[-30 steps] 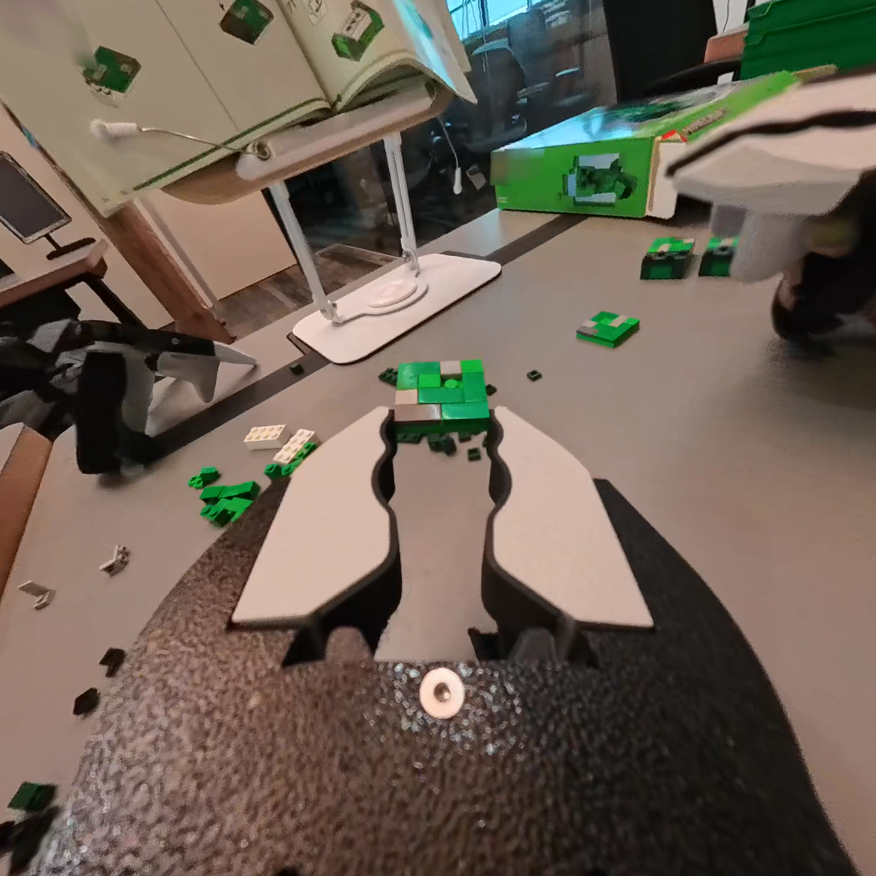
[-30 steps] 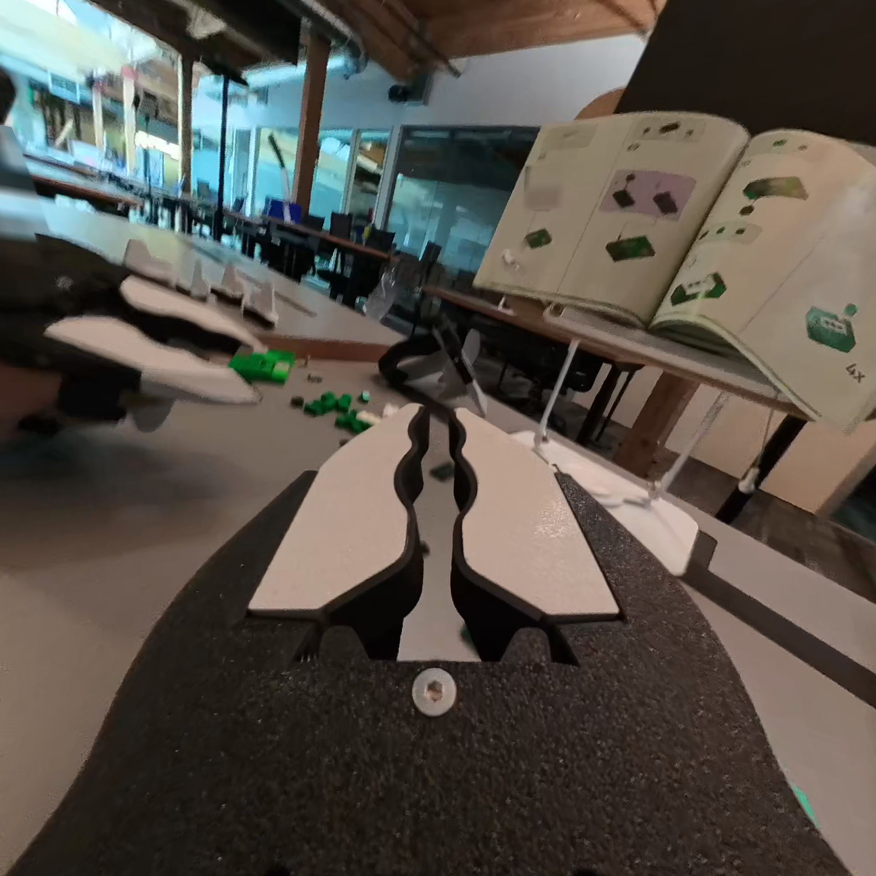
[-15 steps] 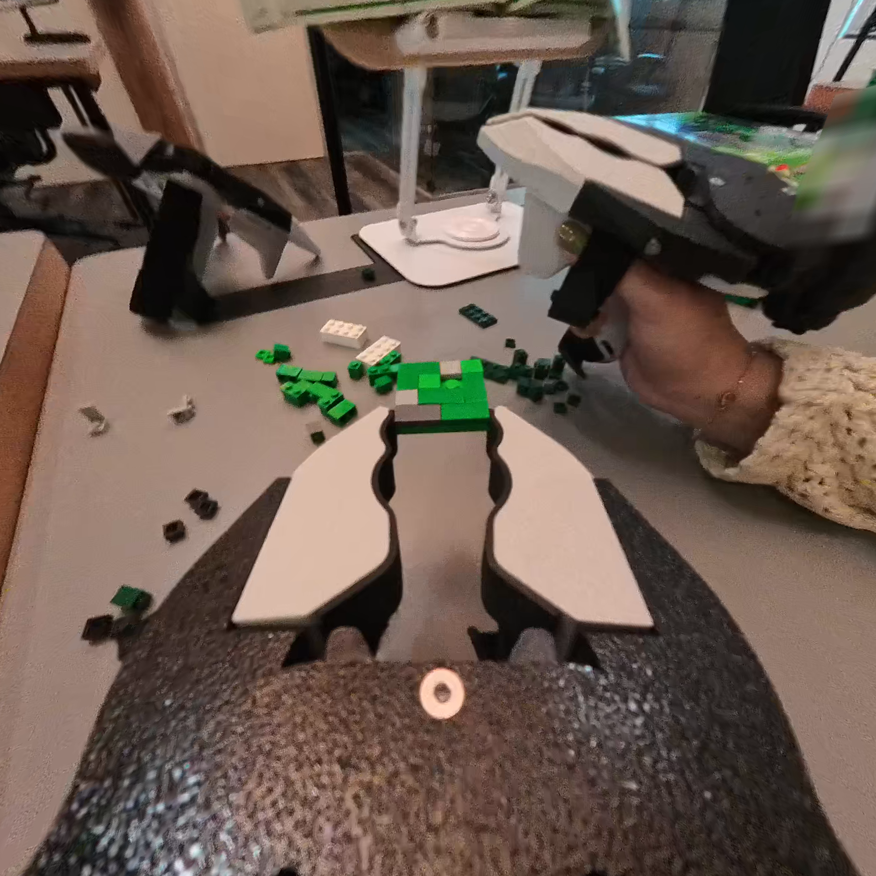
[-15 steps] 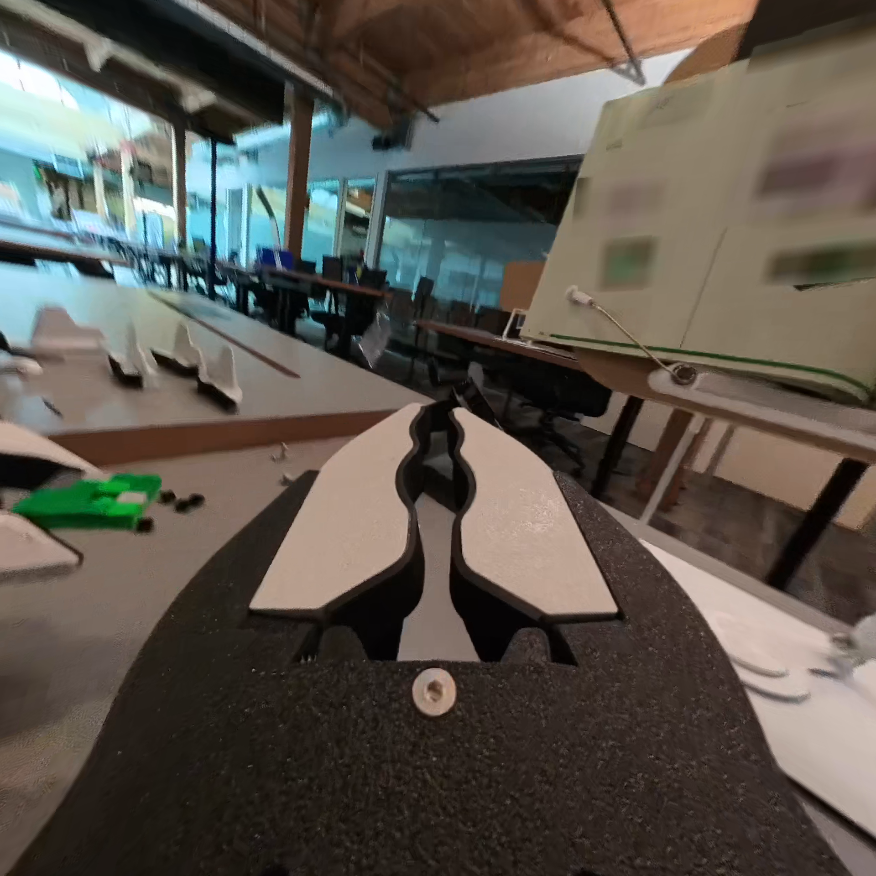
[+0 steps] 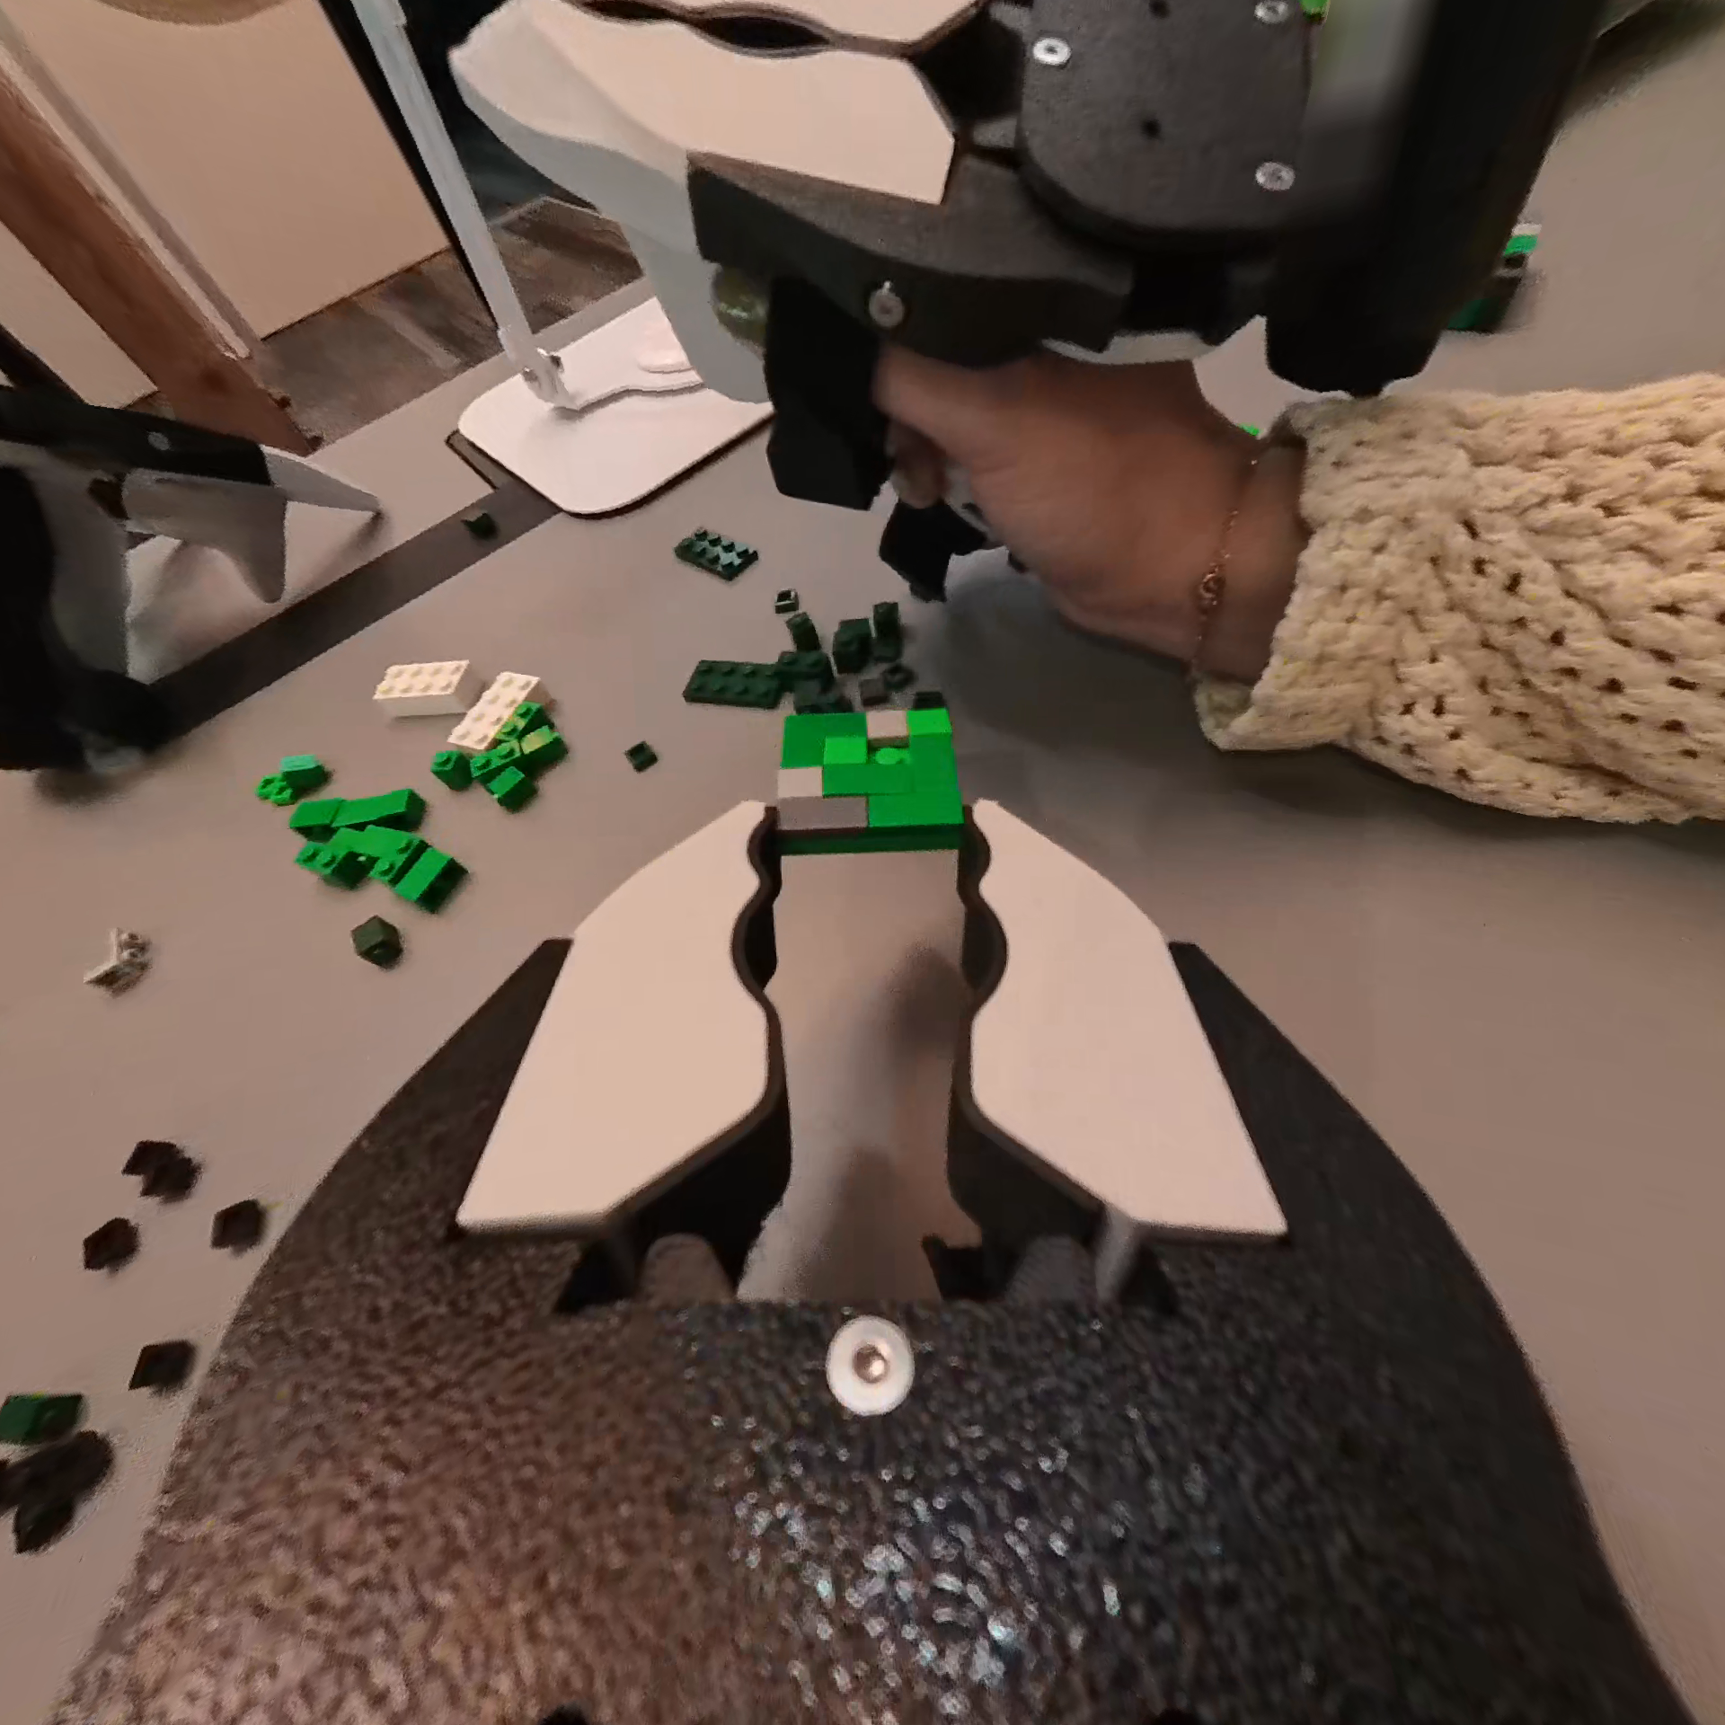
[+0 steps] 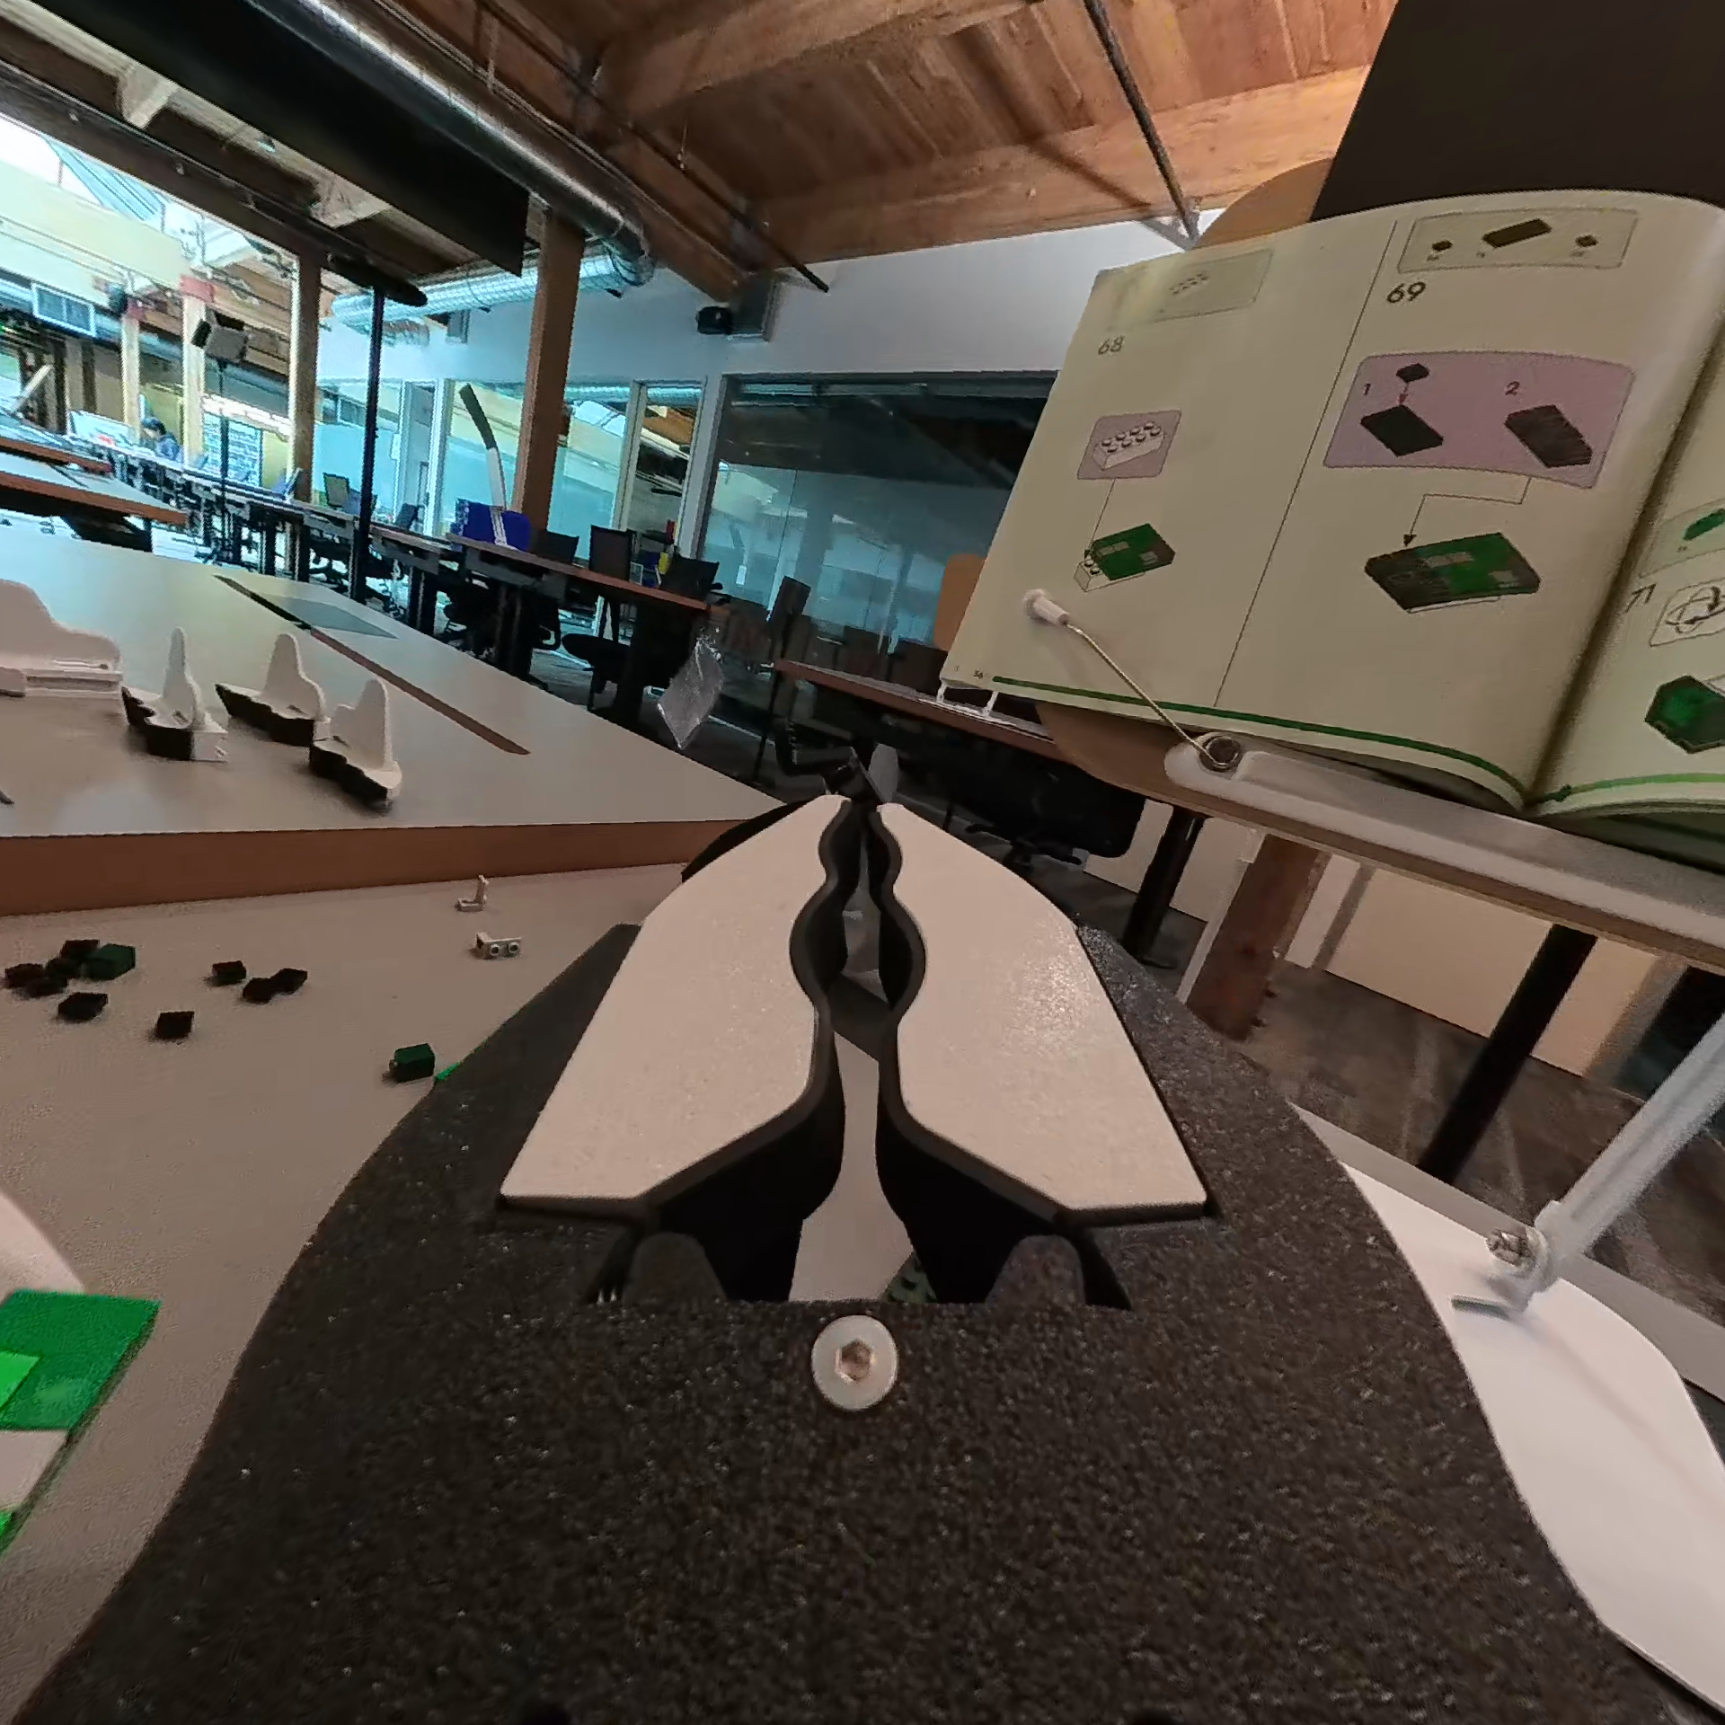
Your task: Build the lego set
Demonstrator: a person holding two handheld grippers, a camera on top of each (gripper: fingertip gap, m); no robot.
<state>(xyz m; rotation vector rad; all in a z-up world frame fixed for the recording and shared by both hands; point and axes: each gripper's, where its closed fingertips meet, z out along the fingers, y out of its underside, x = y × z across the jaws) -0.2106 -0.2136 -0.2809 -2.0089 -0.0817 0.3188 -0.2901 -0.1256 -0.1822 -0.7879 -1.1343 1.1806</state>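
Assembly (image 5: pixel 873 782) of green and grey bricks clamped at its near edge in left claw (image 5: pixel 873 831), apparently steadied above tabletop (image 5: pixel 1213 933) for fitting; right claw (image 6: pixel 861 821), nearly closed and empty, faces instruction booklet (image 6: pixel 1307 485) beyond assembly.

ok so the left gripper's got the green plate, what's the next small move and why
Probably bring the right gripper down to a white brick. It's shut and empty, aimed at the manual, while the left gripper clamps the green plate ready.
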